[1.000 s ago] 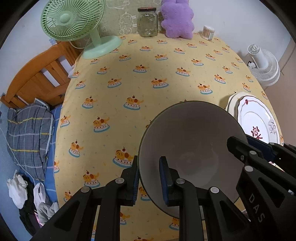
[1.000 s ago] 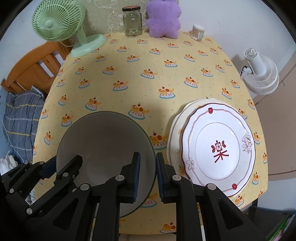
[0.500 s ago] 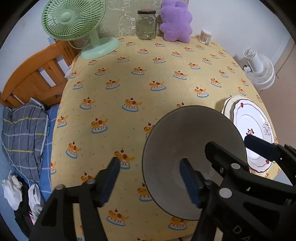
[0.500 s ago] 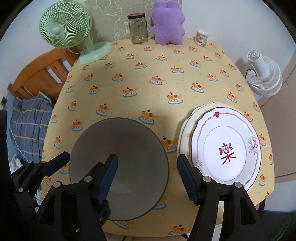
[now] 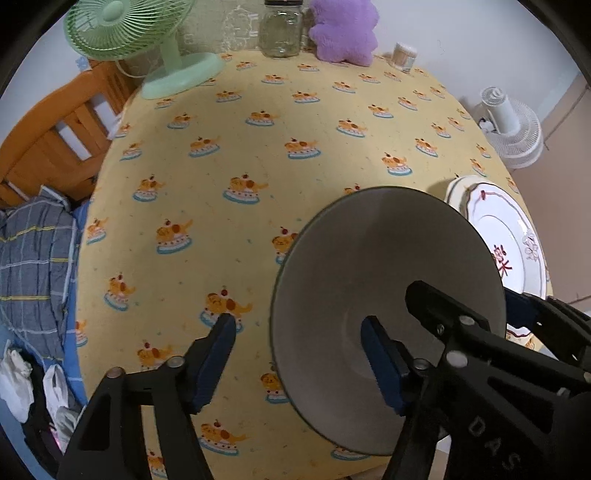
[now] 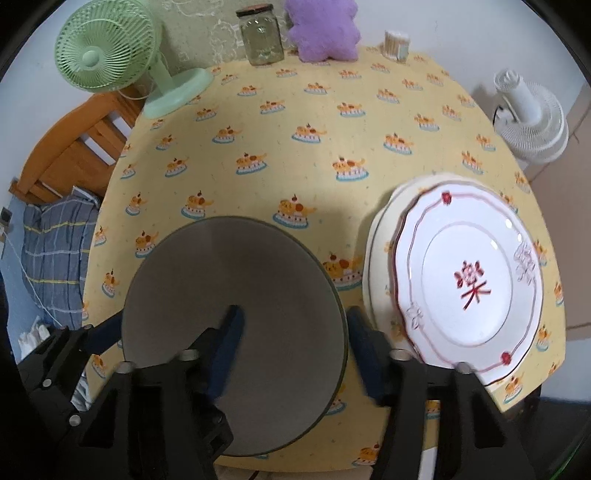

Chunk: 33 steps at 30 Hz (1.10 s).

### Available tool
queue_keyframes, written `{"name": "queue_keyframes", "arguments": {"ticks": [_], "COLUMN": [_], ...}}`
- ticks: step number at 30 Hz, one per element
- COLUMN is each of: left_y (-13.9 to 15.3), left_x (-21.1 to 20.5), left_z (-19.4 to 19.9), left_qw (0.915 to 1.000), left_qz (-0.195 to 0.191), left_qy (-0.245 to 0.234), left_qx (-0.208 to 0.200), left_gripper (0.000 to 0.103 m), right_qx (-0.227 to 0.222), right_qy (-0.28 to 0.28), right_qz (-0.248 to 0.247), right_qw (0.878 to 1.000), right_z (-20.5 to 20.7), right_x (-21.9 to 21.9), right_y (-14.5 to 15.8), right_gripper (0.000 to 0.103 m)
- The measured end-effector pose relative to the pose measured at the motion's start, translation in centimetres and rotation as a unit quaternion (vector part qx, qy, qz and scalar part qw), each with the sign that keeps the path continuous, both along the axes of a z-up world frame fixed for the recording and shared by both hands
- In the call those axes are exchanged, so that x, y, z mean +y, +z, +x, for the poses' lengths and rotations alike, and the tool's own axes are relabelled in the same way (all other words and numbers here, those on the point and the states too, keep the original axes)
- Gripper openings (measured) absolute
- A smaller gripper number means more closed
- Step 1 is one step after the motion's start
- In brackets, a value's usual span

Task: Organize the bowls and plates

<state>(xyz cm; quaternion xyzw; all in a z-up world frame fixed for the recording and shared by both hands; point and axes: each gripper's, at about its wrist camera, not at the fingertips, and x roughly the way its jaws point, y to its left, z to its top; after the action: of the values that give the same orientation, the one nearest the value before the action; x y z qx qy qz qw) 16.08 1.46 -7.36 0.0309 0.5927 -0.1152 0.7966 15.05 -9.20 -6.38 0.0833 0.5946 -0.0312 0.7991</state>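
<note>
Grey bowl sits on the yellow cake-print surface, just left of a stack of plates whose top plate bears a red character. Left tool straddles the bowl's left rim, its jaws closing with neither pad pressing the rim. Right tool straddles the right rim, likewise closing and not gripping.

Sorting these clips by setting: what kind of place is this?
Most likely a lived-in home, perhaps a bedroom corner: a table under a cartoon tablecloth, a purple plush toy, and a wooden bed frame with a plaid blanket alongside.
</note>
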Motion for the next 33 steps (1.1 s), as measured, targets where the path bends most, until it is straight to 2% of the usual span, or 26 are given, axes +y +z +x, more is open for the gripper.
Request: {"name": "queue_keyframes", "arguments": {"ticks": [5, 17, 33], "left_y": [-1.0, -1.2, -1.2], "left_x": [-0.4, -0.7, -1.2], "left_z": [0.0, 0.0, -0.2], "left_qw": [0.9999, 0.9995, 0.9996], "left_qz": [-0.001, -0.022, -0.012], "left_qy": [-0.014, -0.022, -0.023], "left_qx": [0.008, 0.002, -0.007], "left_gripper": [0.050, 0.049, 0.054], "right_qx": [0.007, 0.012, 0.006], "right_qy": [-0.007, -0.011, -0.005], "right_qz": [0.002, 0.011, -0.005], "right_qw": [1.000, 1.000, 1.000], "right_z": [0.1, 0.4, 0.2], "right_x": [-0.3, -0.5, 0.0], "right_y": [-1.2, -2.4, -2.2], "right_gripper": [0.045, 0.041, 0.041]}}
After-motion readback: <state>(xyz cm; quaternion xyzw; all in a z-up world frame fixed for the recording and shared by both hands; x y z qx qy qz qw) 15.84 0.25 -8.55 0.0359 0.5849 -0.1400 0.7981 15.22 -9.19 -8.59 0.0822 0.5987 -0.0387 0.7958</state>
